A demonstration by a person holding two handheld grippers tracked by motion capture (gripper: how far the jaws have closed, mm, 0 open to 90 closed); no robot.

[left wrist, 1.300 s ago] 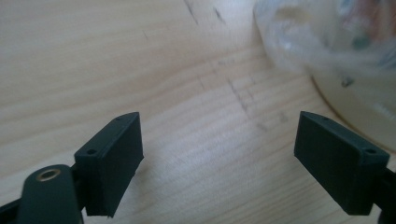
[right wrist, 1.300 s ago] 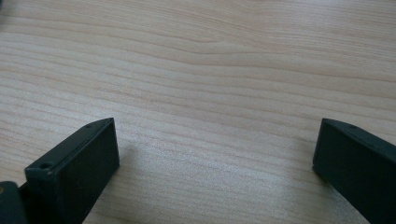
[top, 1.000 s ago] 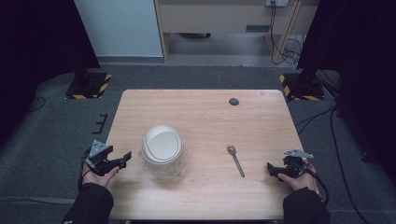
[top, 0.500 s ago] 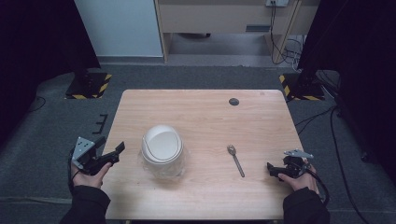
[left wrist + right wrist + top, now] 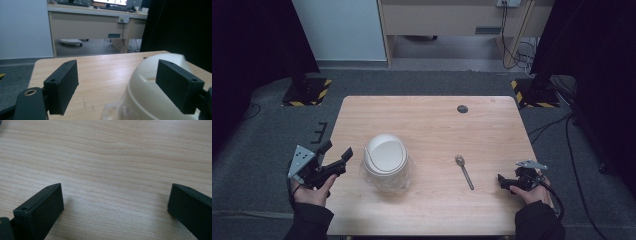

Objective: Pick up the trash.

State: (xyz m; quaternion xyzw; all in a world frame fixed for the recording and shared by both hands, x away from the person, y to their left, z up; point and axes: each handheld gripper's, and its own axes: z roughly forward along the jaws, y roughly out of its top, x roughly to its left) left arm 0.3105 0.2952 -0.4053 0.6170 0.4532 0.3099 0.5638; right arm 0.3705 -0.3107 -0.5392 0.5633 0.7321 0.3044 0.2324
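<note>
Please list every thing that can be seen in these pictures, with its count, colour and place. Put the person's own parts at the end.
table: one, light wood, centre of the high view.
jar: one, clear with a cream-white domed lid, left half of the table.
spoon: one, metallic, right of the jar, flat on the table.
round disc: one, dark, near the far edge.
floor stands: two, black with yellow stripes, beside the far corners.
desk: one, beige, behind the table.
left gripper: one, black, open, at the left edge.
right gripper: one, black, open, low over the table's right side.

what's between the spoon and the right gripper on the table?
Nothing: in the high view, only bare wood separates the spoon from the right gripper. Its own view shows plain tabletop between the open jaws.
</note>
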